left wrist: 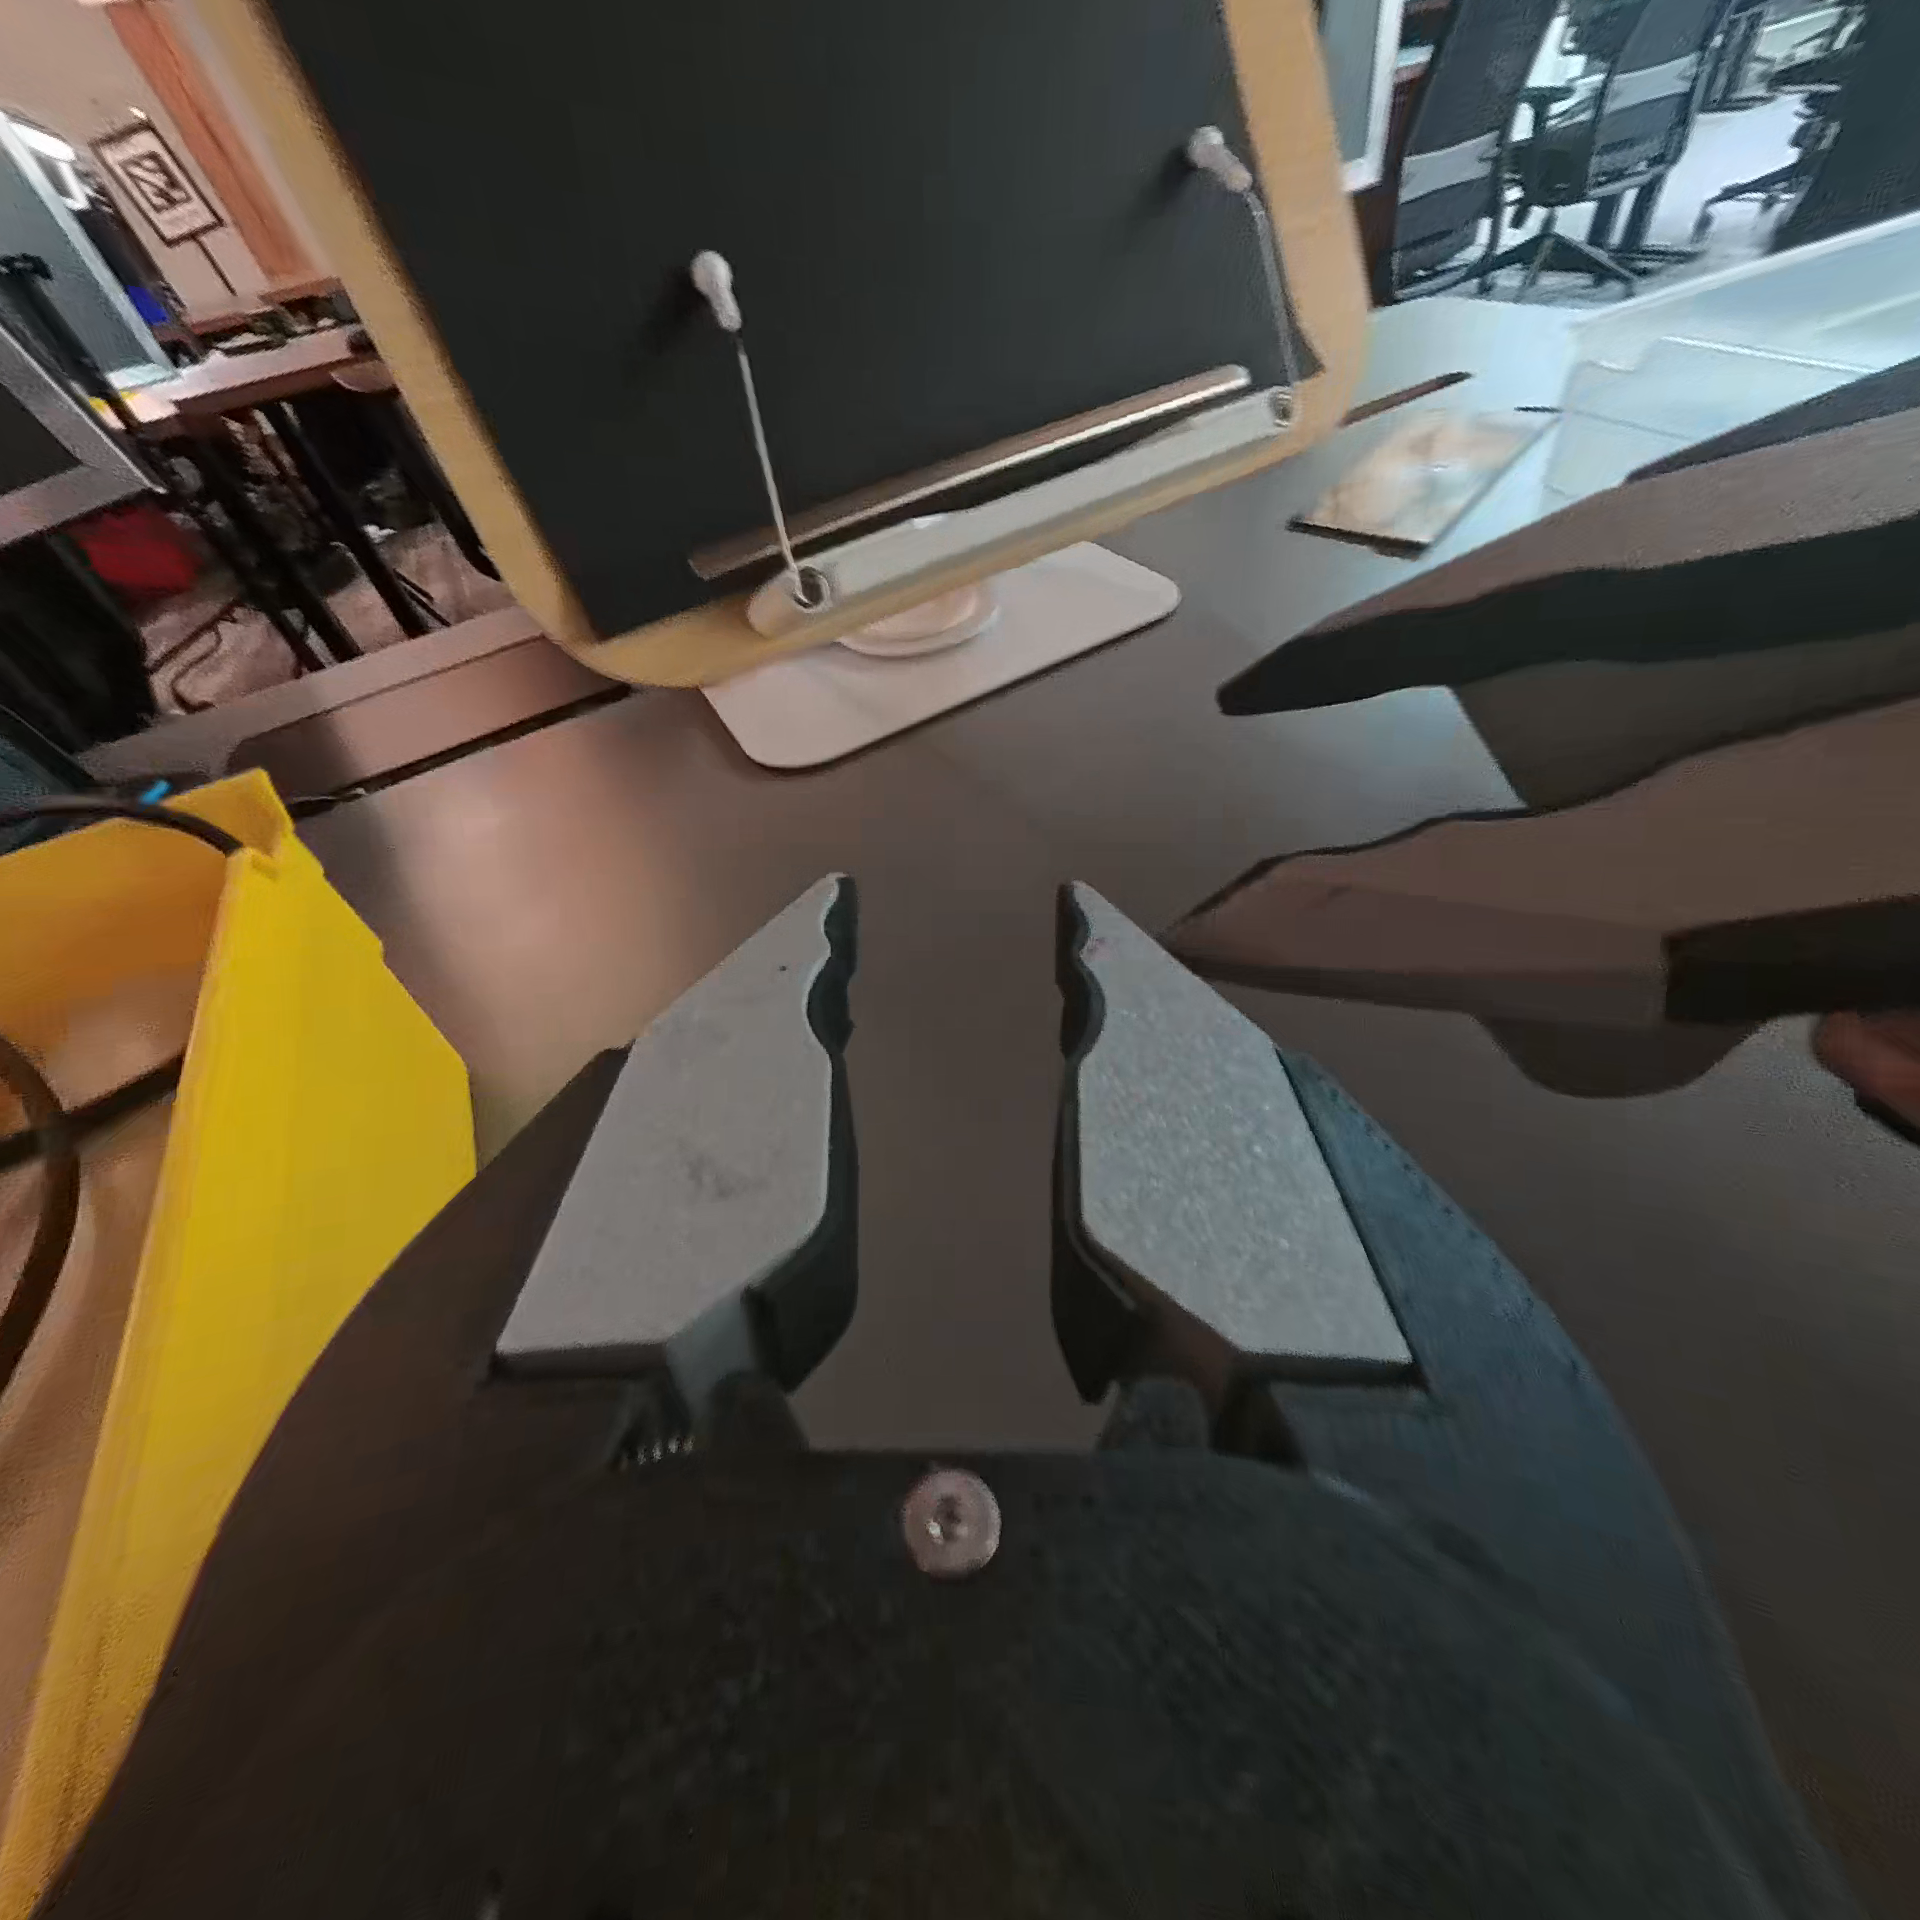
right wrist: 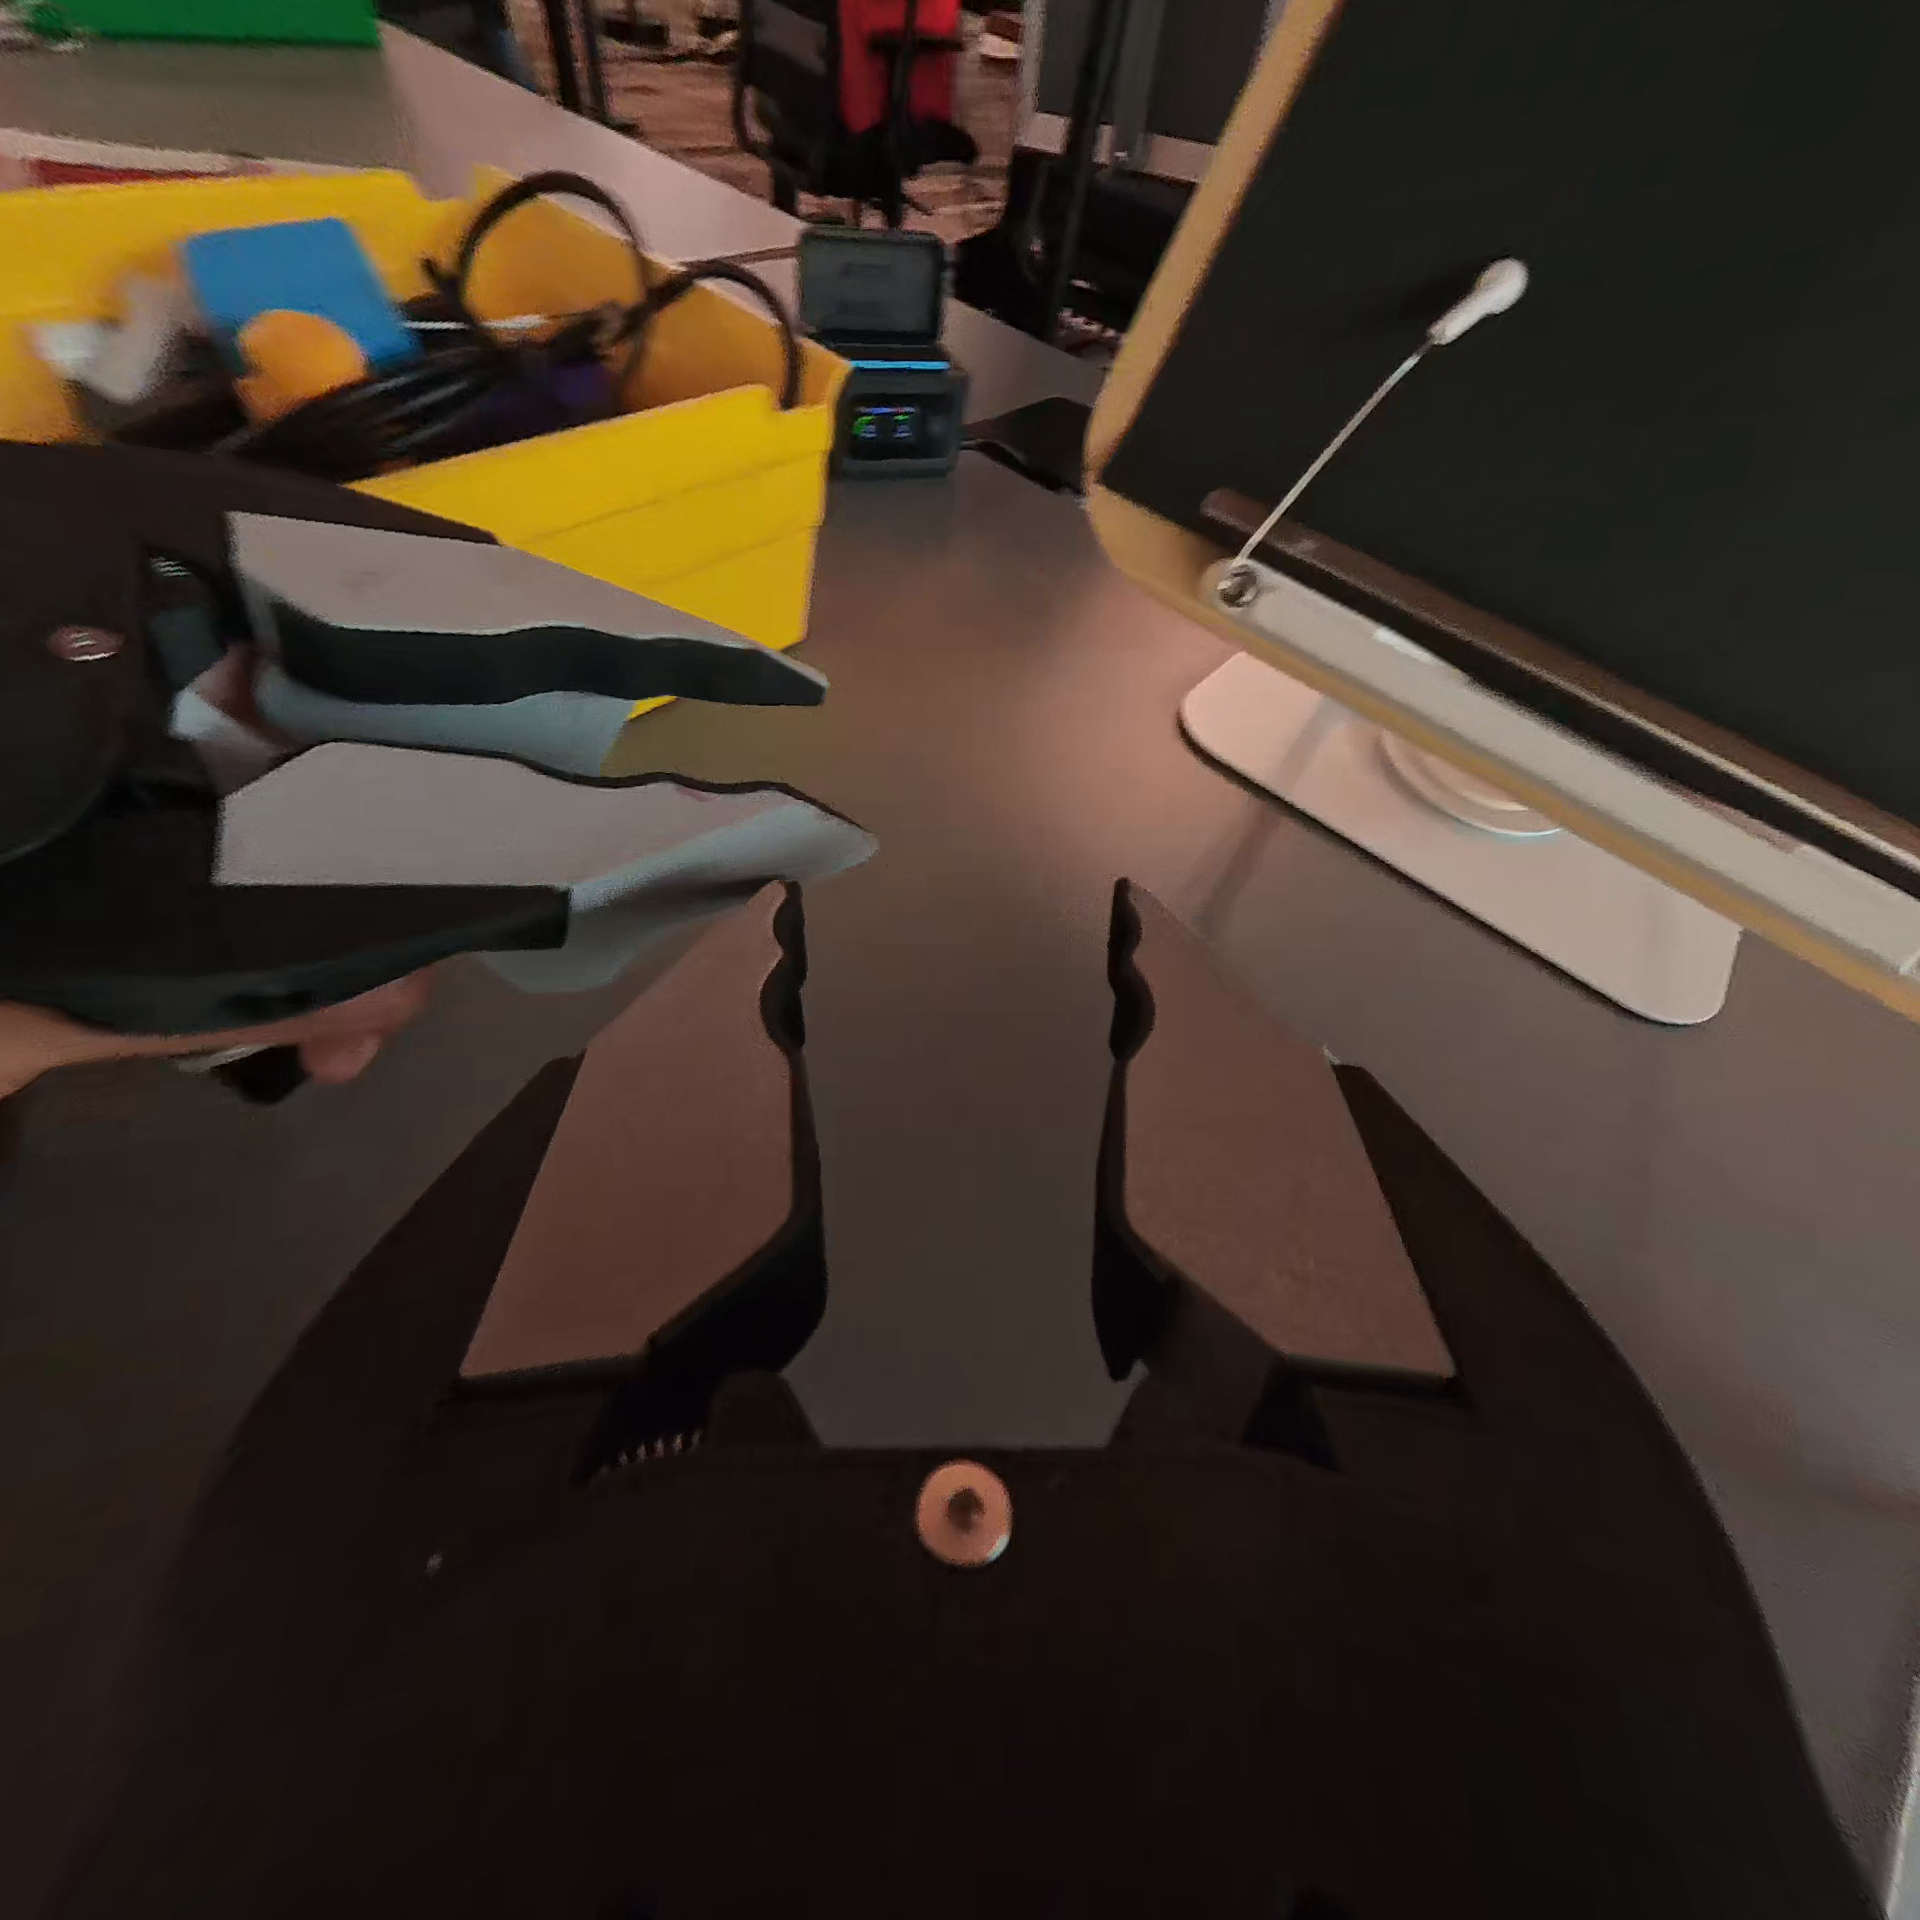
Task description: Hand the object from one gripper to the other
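Note:
My left gripper (left wrist: 956, 894) is open and empty, low over the dark table (left wrist: 623, 914). My right gripper (right wrist: 956, 894) is open and empty too. In the left wrist view the right gripper (left wrist: 1195, 821) reaches in from the right with its jaws apart, its lower fingertip beside my right finger. In the right wrist view the left gripper (right wrist: 850, 764) comes in from the left, also with its jaws apart and nothing between them. I see no object held by either gripper. A hand (right wrist: 353, 1029) holds the left gripper's handle.
A yellow bin (right wrist: 623, 488) with cables, a blue block and an orange thing stands at the left; it also shows in the left wrist view (left wrist: 260, 1039). A tan-framed black board (left wrist: 831, 260) on a white base (left wrist: 935, 686) stands ahead. A small black device (right wrist: 894, 416) sits behind the bin. From my left tips it is roughly 30 cm to the small black device (right wrist: 894, 416); from my right, 35 cm.

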`<state>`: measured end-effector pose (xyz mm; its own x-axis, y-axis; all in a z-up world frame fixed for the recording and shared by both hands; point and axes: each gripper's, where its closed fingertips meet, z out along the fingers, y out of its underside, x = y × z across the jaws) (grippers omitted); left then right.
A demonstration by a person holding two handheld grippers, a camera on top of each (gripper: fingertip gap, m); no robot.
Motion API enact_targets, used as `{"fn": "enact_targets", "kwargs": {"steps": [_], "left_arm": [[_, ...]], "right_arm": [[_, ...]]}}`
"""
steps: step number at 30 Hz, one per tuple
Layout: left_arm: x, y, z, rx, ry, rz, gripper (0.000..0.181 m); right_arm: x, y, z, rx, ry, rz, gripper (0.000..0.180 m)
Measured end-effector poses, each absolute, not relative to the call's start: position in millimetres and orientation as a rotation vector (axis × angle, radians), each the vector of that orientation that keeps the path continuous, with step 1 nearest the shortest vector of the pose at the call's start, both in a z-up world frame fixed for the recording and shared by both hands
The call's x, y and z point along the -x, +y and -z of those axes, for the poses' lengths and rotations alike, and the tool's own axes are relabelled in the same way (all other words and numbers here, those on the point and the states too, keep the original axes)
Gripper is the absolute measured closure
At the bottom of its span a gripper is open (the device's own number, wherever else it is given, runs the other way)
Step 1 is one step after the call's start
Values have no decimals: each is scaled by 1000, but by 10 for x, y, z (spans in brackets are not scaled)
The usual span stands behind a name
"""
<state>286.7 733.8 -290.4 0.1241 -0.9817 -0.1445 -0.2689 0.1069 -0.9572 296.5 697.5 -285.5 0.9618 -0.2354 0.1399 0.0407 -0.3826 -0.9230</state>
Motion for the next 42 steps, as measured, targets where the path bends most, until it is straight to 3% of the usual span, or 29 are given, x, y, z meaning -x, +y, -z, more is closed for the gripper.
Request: {"fn": "enact_targets", "kwargs": {"steps": [9, 16, 19, 42], "left_arm": [[-3104, 7343, 3099, 1428, 1409, 931, 146], [-3043, 7231, 2999, 1338, 1388, 964, 159], [-3030, 7118, 3047, 1327, 1455, 988, 151], [-2942, 7032, 3077, 1328, 1533, 1124, 142]], "right_arm": [[-3416, 7172, 3323, 2035, 276, 259, 118], [-3354, 7049, 3067, 1907, 308, 206, 123], [-3330, 7036, 3014, 1872, 320, 175, 119], [-3363, 7037, 3119, 1921, 237, 306, 125]]}}
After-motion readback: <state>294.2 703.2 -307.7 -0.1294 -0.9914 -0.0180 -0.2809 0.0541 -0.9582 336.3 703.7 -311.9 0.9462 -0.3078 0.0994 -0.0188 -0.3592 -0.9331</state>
